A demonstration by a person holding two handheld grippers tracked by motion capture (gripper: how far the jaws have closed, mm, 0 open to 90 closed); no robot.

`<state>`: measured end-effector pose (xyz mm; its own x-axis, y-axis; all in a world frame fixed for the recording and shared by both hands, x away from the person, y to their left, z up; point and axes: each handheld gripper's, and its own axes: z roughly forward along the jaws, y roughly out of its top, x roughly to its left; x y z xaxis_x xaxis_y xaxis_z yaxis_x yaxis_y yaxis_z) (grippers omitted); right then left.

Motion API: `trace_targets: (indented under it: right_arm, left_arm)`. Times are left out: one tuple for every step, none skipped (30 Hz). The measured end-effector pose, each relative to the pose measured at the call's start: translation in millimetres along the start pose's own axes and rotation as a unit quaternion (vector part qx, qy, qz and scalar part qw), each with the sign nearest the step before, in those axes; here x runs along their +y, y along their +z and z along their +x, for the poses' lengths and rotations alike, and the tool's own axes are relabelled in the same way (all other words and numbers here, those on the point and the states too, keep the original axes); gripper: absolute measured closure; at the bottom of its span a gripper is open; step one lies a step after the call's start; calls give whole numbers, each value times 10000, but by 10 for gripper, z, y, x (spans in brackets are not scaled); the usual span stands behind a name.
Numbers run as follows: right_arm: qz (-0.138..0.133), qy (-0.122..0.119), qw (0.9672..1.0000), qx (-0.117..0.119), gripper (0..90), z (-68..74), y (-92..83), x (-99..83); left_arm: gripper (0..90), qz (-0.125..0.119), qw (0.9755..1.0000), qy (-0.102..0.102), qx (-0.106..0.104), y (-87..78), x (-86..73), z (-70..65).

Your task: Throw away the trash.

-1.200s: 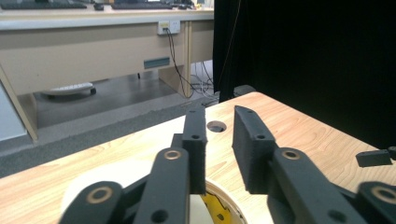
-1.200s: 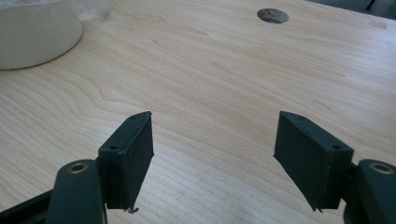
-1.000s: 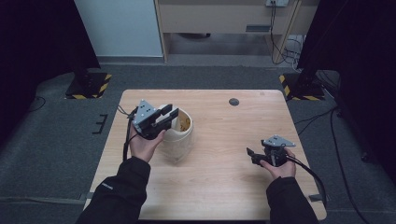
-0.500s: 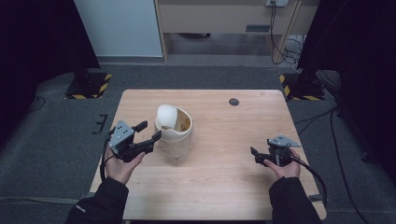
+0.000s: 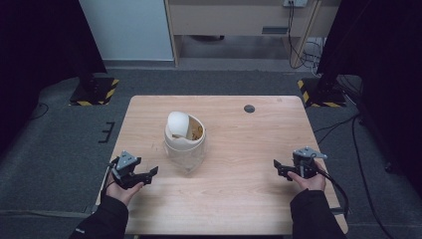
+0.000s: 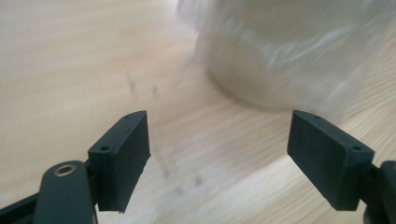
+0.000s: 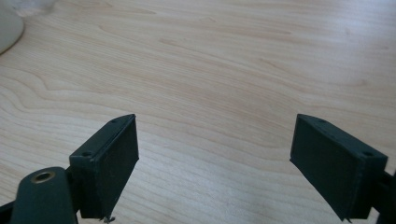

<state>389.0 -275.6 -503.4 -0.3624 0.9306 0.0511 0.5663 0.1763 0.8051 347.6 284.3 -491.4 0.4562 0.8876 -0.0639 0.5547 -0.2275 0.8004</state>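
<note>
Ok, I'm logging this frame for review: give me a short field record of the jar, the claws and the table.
jar: clear container, upright mid-table, white lid tilted in its mouth
left claw: open, nothing between the jaws, beside the jar
right claw: open, nothing between the jaws, apart from the jar
table: wooden, dark round spot at far edge

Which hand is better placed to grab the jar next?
Probably the left. The left gripper sits open just beside the jar; the right gripper, also open, is far across the table.
</note>
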Motion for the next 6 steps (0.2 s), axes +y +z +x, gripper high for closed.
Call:
trace_targets:
  right_arm:
    - [49, 33, 10000, -15, 147, -16, 5, -11]
    - [102, 35, 9999, -28, 145, -34, 9, -20]
    - [145, 54, 9999, -59, 142, -49, 11, -30]
    - [183, 55, 9998, -85, 140, -69, 13, -43]
    - [244, 89, 9996, -110, 140, -88, 12, -55]
    - [272, 97, 9995, -143, 140, -111, 13, -69]
  left_arm:
    - [206, 46, 10000, -7, 37, 9, -24, 25]
    - [206, 89, 9999, 41, 87, 18, -46, 50]
    - [205, 144, 9997, 95, 155, 31, -65, 74]
    - [203, 203, 9995, 125, 197, 49, -86, 96]
    - [202, 270, 9992, 153, 235, 66, -104, 120]
    - [202, 330, 9991, 135, 245, 83, -123, 139]
